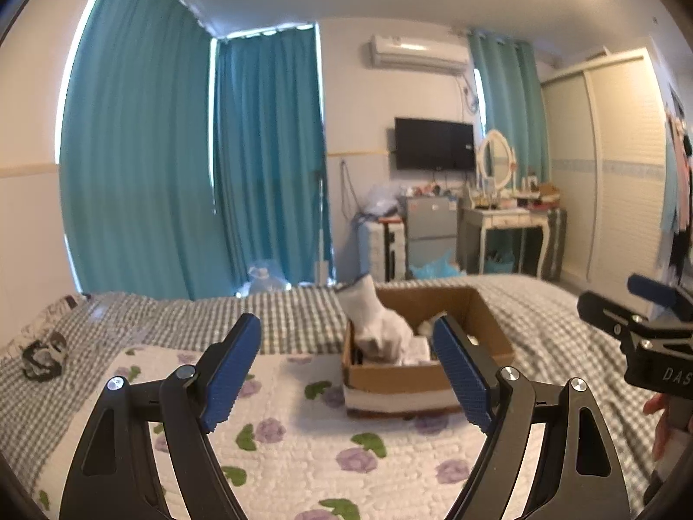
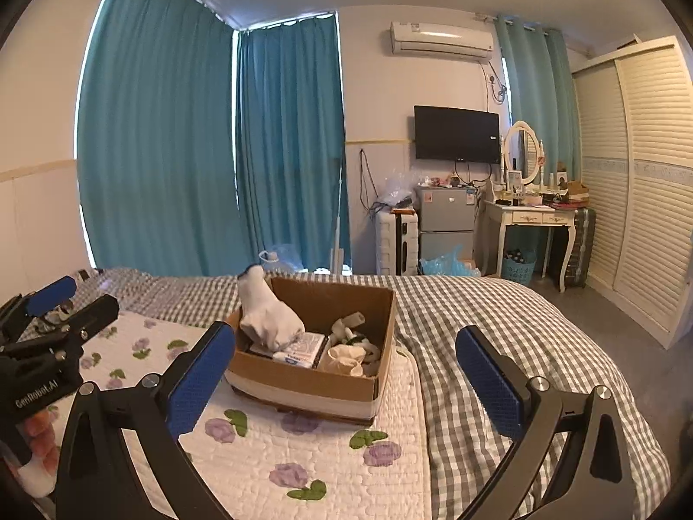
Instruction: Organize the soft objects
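your left gripper (image 1: 346, 372) stands wide open with nothing between its blue pads, and your right gripper (image 2: 346, 379) is spread wider still, also empty. both hang low over the bed, pointing toward a cardboard box (image 2: 318, 383) that sits on a white quilted mat (image 2: 277, 455) printed with purple flowers and green leaves. the mat lies on a grey checked bedspread (image 2: 476, 346). a white sock (image 2: 266, 314) sticks up out of the box at its left side, its dark-edged cuff rising above the rim. deeper in the box lie a flat printed packet (image 2: 303, 349) and some rolled pale cloth pieces (image 2: 348, 357), too bunched to tell apart. from the left wrist view, a dark crumpled piece of cloth (image 1: 43, 353) lies on the bedspread far to the left, well apart from the box. teal curtains (image 2: 173, 138) hang behind the bed.
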`<state>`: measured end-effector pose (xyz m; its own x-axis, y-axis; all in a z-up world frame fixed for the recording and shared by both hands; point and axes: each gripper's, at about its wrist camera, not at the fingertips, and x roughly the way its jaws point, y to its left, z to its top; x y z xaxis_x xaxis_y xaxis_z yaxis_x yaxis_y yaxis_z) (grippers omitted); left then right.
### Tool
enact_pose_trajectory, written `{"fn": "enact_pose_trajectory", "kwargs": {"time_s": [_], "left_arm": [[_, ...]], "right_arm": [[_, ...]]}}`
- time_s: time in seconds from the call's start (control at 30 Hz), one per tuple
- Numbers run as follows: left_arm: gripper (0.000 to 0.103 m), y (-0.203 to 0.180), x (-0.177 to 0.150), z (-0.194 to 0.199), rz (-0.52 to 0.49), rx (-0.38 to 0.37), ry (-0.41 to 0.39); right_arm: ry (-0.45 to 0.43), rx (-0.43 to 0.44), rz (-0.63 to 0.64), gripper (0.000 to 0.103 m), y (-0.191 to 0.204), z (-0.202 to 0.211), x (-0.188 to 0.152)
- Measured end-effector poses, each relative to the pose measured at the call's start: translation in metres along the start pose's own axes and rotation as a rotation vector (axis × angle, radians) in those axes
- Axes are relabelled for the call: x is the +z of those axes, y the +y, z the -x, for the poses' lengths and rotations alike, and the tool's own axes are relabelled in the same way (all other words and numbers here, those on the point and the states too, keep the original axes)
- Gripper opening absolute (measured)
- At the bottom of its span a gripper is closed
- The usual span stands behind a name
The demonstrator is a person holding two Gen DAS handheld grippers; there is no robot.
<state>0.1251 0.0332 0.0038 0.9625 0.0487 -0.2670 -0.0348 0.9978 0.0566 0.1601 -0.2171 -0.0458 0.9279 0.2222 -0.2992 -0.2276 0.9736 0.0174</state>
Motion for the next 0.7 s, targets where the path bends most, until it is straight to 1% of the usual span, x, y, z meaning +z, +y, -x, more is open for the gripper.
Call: {"fn": "enact_pose_trajectory", "kwargs": {"time_s": [0.13, 0.23, 0.43, 0.57, 0.7], "left_arm": [[0.083, 0.001, -0.008, -0.006, 0.013, -0.004, 0.027], [0.083, 0.001, -0.010, -0.007, 0.020, -0.004, 0.040], [0.083, 0.002, -0.016, -0.005, 0.033, -0.006, 0.061], [0.083, 0.002, -0.016, -0.004, 0.036, -0.007, 0.062], [0.083, 0.002, -0.017, -0.001, 0.044, -0.027, 0.064]], "right_arm": [[0.047, 0.006, -0.006, 0.103, 0.003, -0.015, -0.013], [0.063, 0.009, -0.010, 0.103, 0.004, -0.017, -0.018], [0.074, 0.017, -0.018, 0.103, 0.005, -0.019, -0.019], [0.076, 0.014, -0.020, 0.103, 0.005, -0.018, -0.020], [0.078, 0.015, -0.021, 0.103, 0.006, -0.017, -0.020]]}}
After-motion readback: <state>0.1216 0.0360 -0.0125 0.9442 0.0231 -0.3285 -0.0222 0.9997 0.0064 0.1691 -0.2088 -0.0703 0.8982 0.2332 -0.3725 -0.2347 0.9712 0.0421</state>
